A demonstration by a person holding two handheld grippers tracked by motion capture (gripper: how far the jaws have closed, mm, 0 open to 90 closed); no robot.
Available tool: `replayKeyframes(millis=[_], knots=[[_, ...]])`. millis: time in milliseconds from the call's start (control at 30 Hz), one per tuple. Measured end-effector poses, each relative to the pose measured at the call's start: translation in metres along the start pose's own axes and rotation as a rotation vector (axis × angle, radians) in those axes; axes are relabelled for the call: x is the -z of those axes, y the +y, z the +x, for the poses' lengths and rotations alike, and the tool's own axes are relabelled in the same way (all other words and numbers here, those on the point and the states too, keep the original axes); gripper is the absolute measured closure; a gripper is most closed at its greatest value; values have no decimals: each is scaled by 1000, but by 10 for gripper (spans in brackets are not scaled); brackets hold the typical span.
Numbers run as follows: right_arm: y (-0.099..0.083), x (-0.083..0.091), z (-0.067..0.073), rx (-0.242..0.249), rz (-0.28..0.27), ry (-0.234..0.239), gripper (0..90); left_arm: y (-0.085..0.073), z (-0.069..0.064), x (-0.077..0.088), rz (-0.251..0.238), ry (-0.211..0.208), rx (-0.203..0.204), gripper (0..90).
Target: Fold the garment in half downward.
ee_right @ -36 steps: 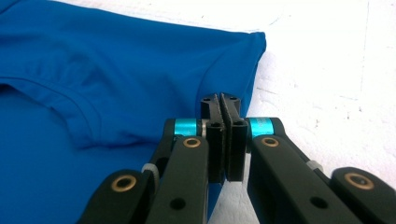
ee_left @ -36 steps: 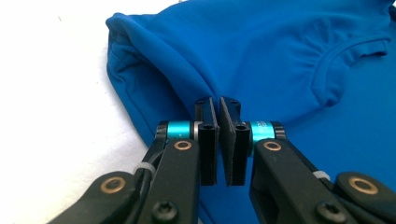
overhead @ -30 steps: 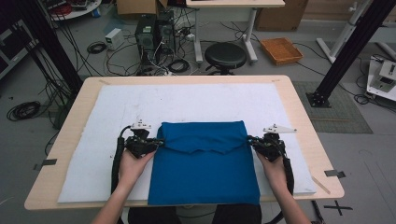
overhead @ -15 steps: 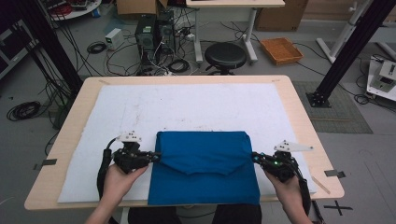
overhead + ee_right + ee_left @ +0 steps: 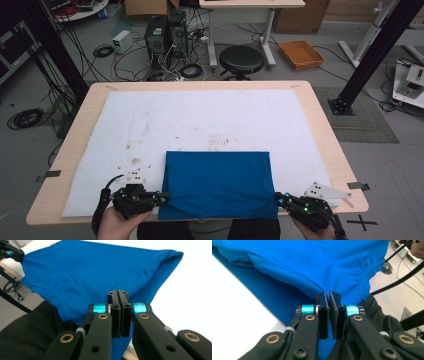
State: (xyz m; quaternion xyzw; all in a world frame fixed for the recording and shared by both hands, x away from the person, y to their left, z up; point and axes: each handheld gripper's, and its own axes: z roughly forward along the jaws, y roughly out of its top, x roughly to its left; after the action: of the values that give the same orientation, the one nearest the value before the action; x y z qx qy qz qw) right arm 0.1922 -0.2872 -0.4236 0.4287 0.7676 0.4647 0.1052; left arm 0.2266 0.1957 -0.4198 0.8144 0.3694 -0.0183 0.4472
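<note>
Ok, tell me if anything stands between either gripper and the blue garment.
Nothing visible does. The left gripper is shut on the blue garment at its near left corner, and the right gripper is shut on its near right corner. The garment lies folded on the white mat.

The left gripper (image 5: 329, 298) has its jaws pinching the blue cloth (image 5: 312, 265).

Overhead forward-down; two close views sharing blue cloth (image 5: 217, 184).
</note>
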Motion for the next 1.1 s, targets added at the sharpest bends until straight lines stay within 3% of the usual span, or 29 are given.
replayKeyframes(millis=[233,300,467,633,767,867,967,1100], knots=[[-8,-5,2,37,44,-15,866,-10,2,-4,25,31,-14,814],[-8,-5,1,47,53,-25,773,-10,3,-4,15,59,2,638],[9,-7,-11,61,15,-74,667,5,11,-3,-34,144,-24,480],[41,-28,-38,31,-27,-124,615,34,33,-12,-92,225,-56,455],[61,-53,-60,-14,-27,-162,590,52,58,-26,-139,258,-15,449],[71,-71,-74,-48,-25,-189,564,61,77,-37,-148,305,21,450],[77,-87,-84,-75,-2,-191,554,67,89,-46,-131,348,20,450],[78,-101,-90,-115,12,-198,542,66,99,-53,-112,355,43,452]])
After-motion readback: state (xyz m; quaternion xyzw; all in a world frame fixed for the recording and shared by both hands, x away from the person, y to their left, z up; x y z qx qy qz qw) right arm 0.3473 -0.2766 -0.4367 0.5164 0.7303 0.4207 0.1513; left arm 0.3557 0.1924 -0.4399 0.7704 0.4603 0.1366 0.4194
